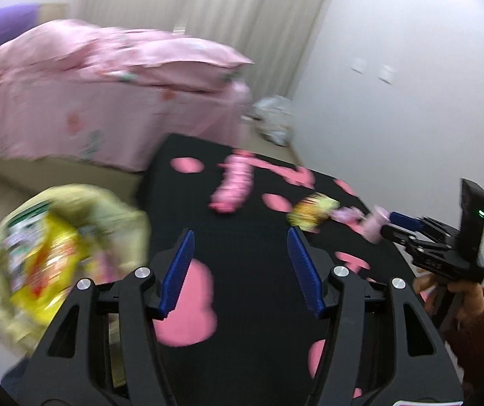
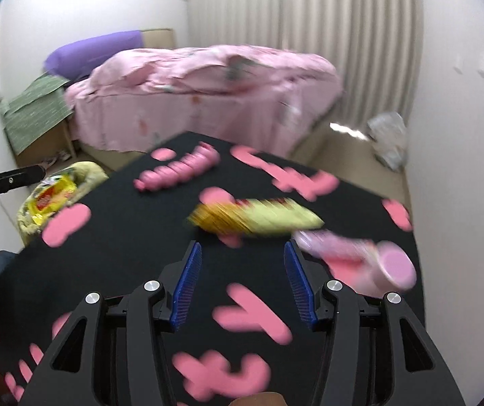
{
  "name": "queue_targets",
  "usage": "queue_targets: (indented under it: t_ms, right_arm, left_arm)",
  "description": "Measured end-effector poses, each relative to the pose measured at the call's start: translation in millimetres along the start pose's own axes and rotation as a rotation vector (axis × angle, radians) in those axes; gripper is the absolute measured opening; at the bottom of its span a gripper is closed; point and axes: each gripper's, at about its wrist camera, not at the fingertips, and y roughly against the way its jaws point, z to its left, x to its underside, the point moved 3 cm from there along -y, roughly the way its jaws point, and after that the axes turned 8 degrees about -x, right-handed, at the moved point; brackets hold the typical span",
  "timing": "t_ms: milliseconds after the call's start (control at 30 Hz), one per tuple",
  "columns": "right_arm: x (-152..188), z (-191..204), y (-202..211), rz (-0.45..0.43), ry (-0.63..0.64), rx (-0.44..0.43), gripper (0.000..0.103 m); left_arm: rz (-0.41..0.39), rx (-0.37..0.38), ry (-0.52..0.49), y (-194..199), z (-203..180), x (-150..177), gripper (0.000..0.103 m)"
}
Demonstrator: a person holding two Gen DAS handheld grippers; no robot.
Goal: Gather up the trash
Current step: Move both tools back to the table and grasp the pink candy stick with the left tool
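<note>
A black table with pink shapes [image 1: 248, 247] [image 2: 133, 247] holds a yellow-green snack wrapper [image 2: 258, 218] [image 1: 313, 213], a pale pink bottle lying on its side [image 2: 360, 258] [image 1: 367, 221] and a pink ribbed bottle [image 2: 181, 171] [image 1: 233, 182]. A light green bin [image 1: 106, 213] [image 2: 89, 172] with yellow wrappers inside sits left of the table. My left gripper [image 1: 240, 233] is open and empty over the table. My right gripper [image 2: 242, 247] is open and empty, just short of the wrapper; in the left wrist view it [image 1: 397, 225] is at the far right.
A bed with a pink cover [image 1: 106, 77] [image 2: 208, 91] stands behind the table. A crumpled grey bag [image 1: 272, 118] [image 2: 389, 138] lies on the floor by the white wall. A green-covered side table [image 2: 35, 115] is at the left.
</note>
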Motion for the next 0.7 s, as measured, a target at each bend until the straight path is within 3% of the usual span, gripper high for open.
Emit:
queue_targets:
  t_ms: [167, 333, 600, 700]
  right_arm:
    - [38, -53, 30, -0.008, -0.112, 0.094, 0.049]
    - [61, -94, 57, -0.024, -0.196, 0.169, 0.049]
    - [82, -125, 70, -0.039, -0.279, 0.183, 0.049]
    - [86, -127, 71, -0.039, -0.287, 0.171, 0.049]
  left_arm:
    - [0.021, 0.173, -0.247, -41, -83, -10, 0.055]
    - [0.116, 0.329, -0.447, -106, -167, -15, 0.055]
    - [0.242, 0.29, -0.575, -212, -237, -23, 0.053]
    - [0.31, 0.217, -0.653, -243, -252, -15, 0.046]
